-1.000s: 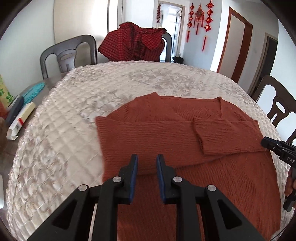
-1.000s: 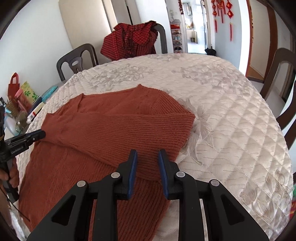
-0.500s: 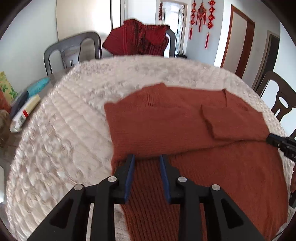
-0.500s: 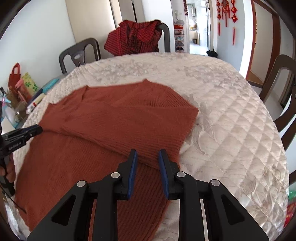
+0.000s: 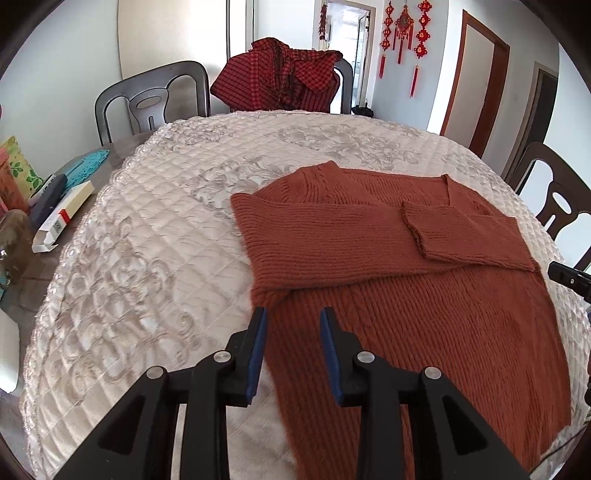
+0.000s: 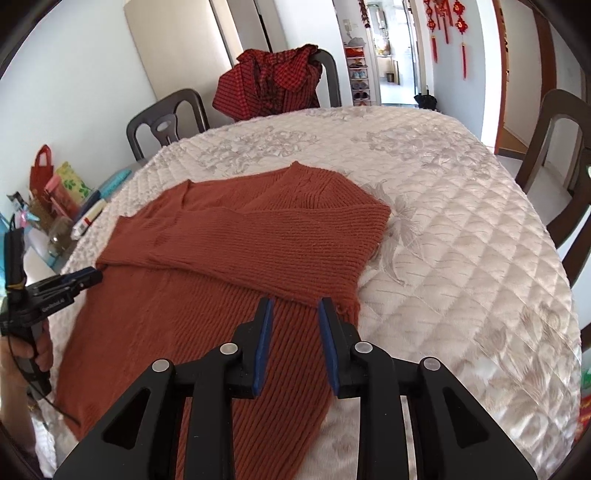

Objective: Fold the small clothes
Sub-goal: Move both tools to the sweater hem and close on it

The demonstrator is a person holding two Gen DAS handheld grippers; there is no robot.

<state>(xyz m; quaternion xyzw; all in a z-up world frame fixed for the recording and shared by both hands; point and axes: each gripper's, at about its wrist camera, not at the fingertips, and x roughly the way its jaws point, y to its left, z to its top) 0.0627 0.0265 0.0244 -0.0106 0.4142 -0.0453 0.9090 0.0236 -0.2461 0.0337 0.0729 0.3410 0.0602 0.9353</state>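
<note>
I'm looking into a home dining room: a round bench [image 5: 155, 236] under a quilted cover, dining chairs [image 5: 151, 99] around it, a checked garment [image 5: 280, 79] over 1 chair, red knot ornaments [image 5: 402, 29] on the wall, a shoe rack [image 6: 360, 79] down the hall.

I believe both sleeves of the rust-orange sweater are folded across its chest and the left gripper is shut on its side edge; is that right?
Not quite. The left gripper is open, its jaws apart over the rust-orange sweater, gripping nothing, as the left wrist view shows. The rest holds: both sleeves lie folded across the chest.
</note>
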